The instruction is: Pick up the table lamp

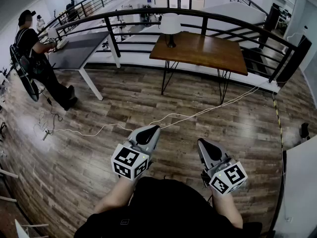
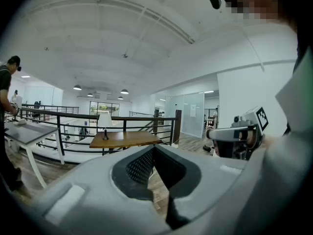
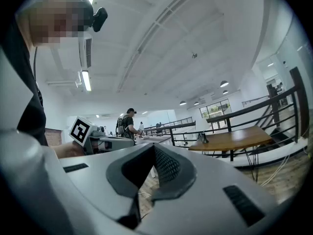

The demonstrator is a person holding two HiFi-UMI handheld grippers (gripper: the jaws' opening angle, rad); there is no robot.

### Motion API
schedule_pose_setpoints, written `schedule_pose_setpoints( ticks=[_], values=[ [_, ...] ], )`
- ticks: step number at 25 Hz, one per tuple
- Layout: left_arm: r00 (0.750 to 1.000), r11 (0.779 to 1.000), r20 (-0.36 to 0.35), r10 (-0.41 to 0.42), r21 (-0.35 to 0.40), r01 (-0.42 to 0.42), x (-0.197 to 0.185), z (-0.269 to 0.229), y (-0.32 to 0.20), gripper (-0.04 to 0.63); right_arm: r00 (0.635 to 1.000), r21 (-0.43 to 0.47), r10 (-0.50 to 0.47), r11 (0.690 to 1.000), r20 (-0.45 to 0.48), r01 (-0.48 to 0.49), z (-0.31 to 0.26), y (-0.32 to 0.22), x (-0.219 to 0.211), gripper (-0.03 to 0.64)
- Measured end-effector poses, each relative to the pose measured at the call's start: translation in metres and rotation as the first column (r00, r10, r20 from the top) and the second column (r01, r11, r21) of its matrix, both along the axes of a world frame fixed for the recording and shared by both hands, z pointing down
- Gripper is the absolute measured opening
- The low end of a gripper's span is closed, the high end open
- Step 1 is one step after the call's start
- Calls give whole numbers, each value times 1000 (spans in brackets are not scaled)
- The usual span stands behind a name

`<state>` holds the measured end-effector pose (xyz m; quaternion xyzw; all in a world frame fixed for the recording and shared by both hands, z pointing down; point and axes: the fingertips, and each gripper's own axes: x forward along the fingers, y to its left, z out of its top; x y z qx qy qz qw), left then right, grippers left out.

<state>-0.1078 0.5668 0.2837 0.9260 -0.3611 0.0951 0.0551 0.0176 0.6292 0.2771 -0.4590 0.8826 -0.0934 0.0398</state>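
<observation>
The table lamp, with a white shade on a dark stem, stands at the far left end of a brown wooden table across the room. My left gripper and right gripper are held side by side near my body, far short of the table, both shut and empty. In the left gripper view the lamp is small in the distance, above the closed jaws of the left gripper. In the right gripper view, the lamp's base shows at the table's left end, right of the right gripper.
A curved black railing runs behind the wooden table. A person stands at a grey table on the left. A white cable trails across the wooden floor between me and the table.
</observation>
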Motion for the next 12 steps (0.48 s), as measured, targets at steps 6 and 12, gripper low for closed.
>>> schedule_pose_setpoints(
  ticks=[6, 12],
  values=[
    [1000, 1000, 1, -8, -4, 8, 26, 8, 13, 6, 1000, -10, -10, 1000, 3, 10, 10, 13, 27, 12],
    [1000, 1000, 4, -12, 2, 12, 35, 5, 8, 6, 1000, 6, -22, 1000, 2, 22, 4, 0, 35, 12]
  ],
)
